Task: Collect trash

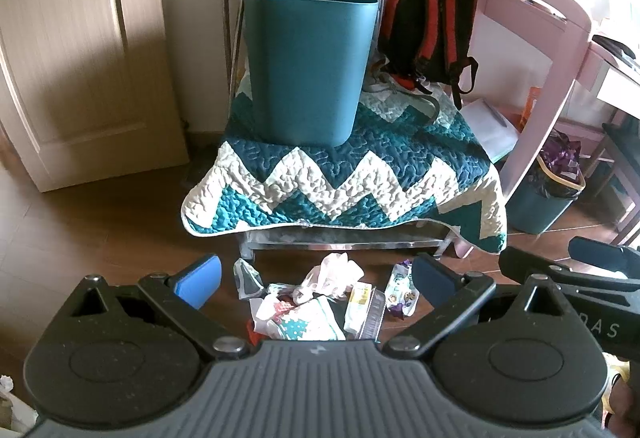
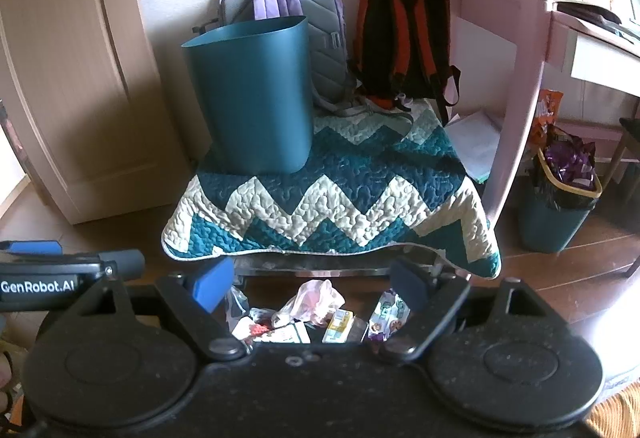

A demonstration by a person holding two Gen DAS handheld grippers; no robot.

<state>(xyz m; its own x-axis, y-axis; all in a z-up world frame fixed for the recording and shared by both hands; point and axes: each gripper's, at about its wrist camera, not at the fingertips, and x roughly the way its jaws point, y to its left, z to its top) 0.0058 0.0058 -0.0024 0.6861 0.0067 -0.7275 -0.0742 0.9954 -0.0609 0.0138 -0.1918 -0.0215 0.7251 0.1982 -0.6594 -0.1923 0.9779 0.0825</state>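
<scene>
Teal bin (image 1: 306, 62) stands upright on the quilt (image 1: 340, 174), inside hidden; both grippers (image 1: 316, 280) (image 2: 310, 288) spread, holding nothing.

Daylit but dim — fisheye-bent edges, dark corners (soft blur throughout), shadowed floor.

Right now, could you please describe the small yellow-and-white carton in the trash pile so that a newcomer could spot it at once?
Find the zigzag quilt draped over the low stand, with the teal bin on top. On the floor just before it lies a litter pile; the carton sits right of the pink glove, left of the purple wrapper. It is the only boxy, yellow-marked piece.
</scene>
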